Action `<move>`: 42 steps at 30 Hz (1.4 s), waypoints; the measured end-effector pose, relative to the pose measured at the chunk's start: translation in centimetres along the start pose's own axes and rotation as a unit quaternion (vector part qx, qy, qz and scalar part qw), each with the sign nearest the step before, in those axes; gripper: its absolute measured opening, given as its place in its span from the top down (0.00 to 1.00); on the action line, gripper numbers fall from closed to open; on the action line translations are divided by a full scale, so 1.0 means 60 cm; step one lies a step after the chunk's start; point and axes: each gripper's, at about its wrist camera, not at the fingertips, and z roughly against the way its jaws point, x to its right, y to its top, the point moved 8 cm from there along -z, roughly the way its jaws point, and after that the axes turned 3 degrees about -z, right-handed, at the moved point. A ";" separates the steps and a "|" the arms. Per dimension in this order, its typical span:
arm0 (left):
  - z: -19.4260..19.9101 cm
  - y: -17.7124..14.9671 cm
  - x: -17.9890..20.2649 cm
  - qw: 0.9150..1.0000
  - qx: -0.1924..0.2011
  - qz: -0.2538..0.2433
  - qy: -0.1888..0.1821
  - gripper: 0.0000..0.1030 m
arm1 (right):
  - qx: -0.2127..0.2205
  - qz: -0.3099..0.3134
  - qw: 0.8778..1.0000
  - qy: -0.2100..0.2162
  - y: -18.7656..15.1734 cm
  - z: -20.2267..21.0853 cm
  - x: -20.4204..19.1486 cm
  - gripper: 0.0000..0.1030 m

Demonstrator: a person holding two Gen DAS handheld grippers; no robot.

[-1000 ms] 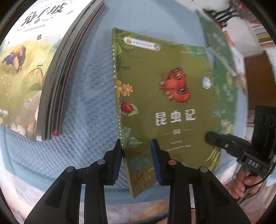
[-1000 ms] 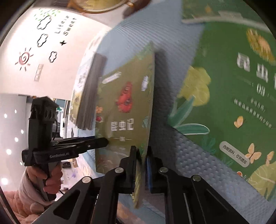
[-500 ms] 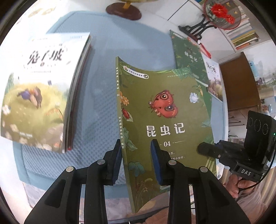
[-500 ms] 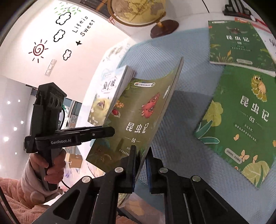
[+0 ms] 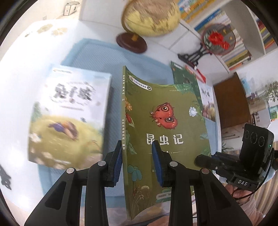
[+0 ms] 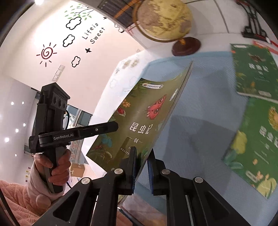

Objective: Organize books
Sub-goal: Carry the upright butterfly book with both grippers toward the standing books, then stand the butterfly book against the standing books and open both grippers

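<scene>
**Ana:** Left wrist view first: where does the olive-green paperback with the red moth on its cover (image 5: 161,132) sit?

**Ben:** At the frame's centre, lifted clear of the pale blue quilted mat (image 5: 90,52). The left gripper (image 5: 137,163) clamps its spine edge near the bottom, blue pads on either face.

**Ana:** And the right gripper (image 6: 141,166)?

**Ben:** In the right wrist view it is pinched tight on the same book's opposite edge, at lower centre. The cover bows between the two grips.

**Ana:** What else shows?

**Ben:** A blurred white-and-yellow meadow-cover book (image 5: 69,118) lies at the left on the mat. Two dark green paperbacks (image 6: 252,69) (image 6: 255,147) lie flat at the right of the right wrist view. A yellow globe on a brown round base (image 5: 151,15) stands at the top, beside a bookshelf (image 5: 243,43).
</scene>
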 end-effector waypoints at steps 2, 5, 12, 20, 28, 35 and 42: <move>0.017 0.010 -0.025 1.000 0.010 0.005 0.004 0.73 | 0.000 0.009 1.000 0.003 0.012 -0.015 -0.019 0.89; 0.035 0.024 -0.063 1.000 0.018 0.017 0.007 0.73 | -0.003 0.023 1.000 0.005 0.031 -0.041 -0.050 0.89; 0.054 0.029 -0.155 0.999 0.020 0.044 0.021 0.73 | -0.016 0.040 0.999 0.010 0.057 -0.114 -0.107 0.89; 0.045 0.035 -0.231 0.998 0.009 0.065 0.024 0.73 | -0.044 0.027 0.999 0.008 0.064 -0.185 -0.113 0.89; 0.002 0.022 -0.270 0.996 -0.019 0.086 0.020 0.73 | -0.060 -0.013 0.998 -0.008 0.056 -0.233 -0.089 0.89; -0.019 0.017 -0.288 0.994 -0.033 0.094 0.032 0.72 | -0.083 -0.043 0.995 -0.019 0.032 -0.263 -0.064 0.88; -0.026 0.016 -0.301 0.993 -0.037 0.097 0.048 0.70 | -0.091 -0.058 0.994 -0.025 0.017 -0.280 -0.055 0.88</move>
